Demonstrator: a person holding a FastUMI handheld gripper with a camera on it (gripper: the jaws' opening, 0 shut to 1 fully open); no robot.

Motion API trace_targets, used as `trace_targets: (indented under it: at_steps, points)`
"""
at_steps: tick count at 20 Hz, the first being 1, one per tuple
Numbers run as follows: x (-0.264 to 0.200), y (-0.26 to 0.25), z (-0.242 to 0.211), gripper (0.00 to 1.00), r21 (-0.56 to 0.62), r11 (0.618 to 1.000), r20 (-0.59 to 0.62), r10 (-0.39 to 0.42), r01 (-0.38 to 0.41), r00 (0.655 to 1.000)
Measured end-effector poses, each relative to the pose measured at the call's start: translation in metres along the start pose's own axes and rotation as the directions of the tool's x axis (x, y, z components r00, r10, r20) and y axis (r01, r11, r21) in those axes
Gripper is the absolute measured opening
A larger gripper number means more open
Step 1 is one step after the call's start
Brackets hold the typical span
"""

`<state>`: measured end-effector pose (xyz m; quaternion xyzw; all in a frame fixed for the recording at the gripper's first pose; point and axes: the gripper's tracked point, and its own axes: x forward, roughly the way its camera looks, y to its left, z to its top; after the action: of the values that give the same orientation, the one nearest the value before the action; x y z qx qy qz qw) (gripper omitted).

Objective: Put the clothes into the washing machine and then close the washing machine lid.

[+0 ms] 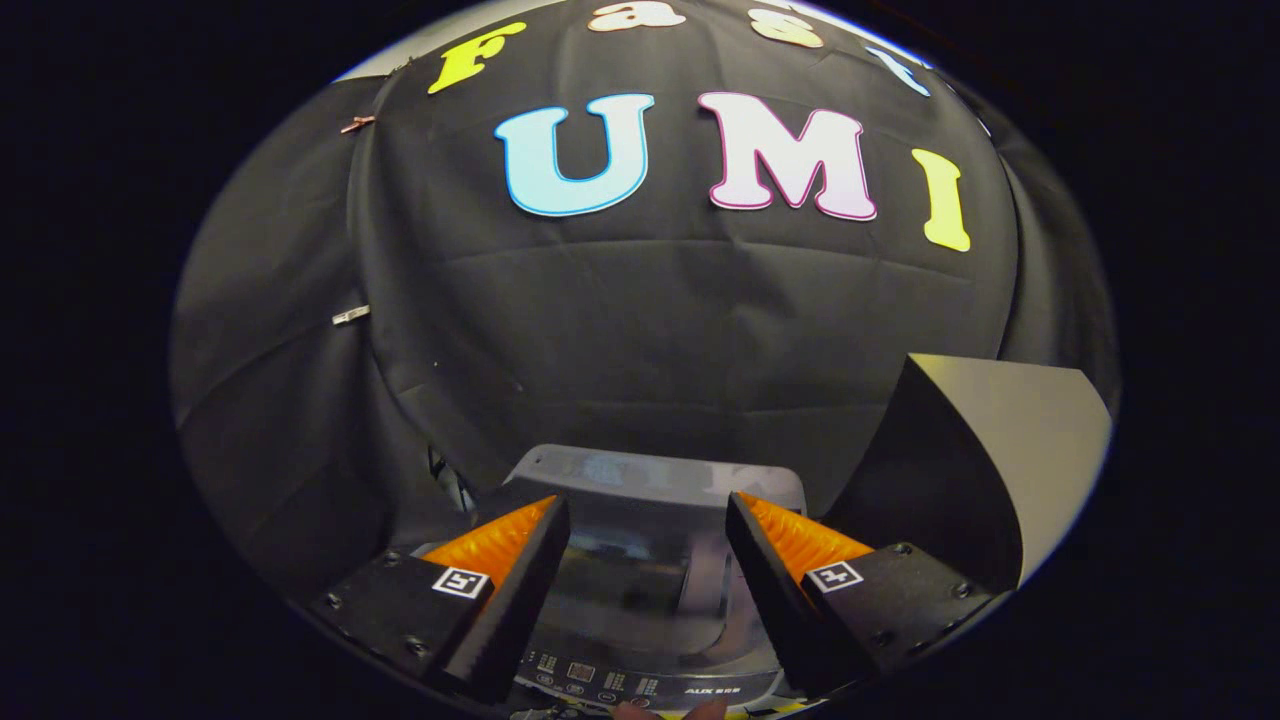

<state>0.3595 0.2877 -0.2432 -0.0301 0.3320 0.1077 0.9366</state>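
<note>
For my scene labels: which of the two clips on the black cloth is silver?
The lower clip, nearer the washing machine; the upper clip is copper-coloured. The gripper is open over the machine.

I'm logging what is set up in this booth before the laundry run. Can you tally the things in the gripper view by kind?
Washing machine: 1
Control panel on the machine: 1
Gripper, fingers open above the machine, nothing between them: 1
Marker tags on the fingers: 2
Clips on the cloth wall: 2
Grey board beside the machine: 1
Total: 8
</note>
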Motion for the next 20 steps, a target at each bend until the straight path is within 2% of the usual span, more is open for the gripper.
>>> trace_targets:
  at_steps: [3, 7, 11, 15, 20]
  points:
    - [-0.012, 0.002, 0.005, 0.99, -0.011, 1.000, 0.036, -0.003, 0.003, 0.999]
    - [-0.033, 0.011, 0.015, 0.99, 0.040, 0.998, 0.104, 0.047, -0.051, 0.993]
    - [-0.039, 0.012, 0.019, 1.00, 0.014, 0.997, 0.148, 0.067, -0.070, 0.987]
    - [-0.043, 0.021, 0.009, 1.00, 0.024, 0.990, 0.127, 0.134, -0.138, 0.983]
    - [-0.071, 0.018, 0.026, 1.00, -0.028, 0.992, 0.216, 0.124, -0.120, 0.968]
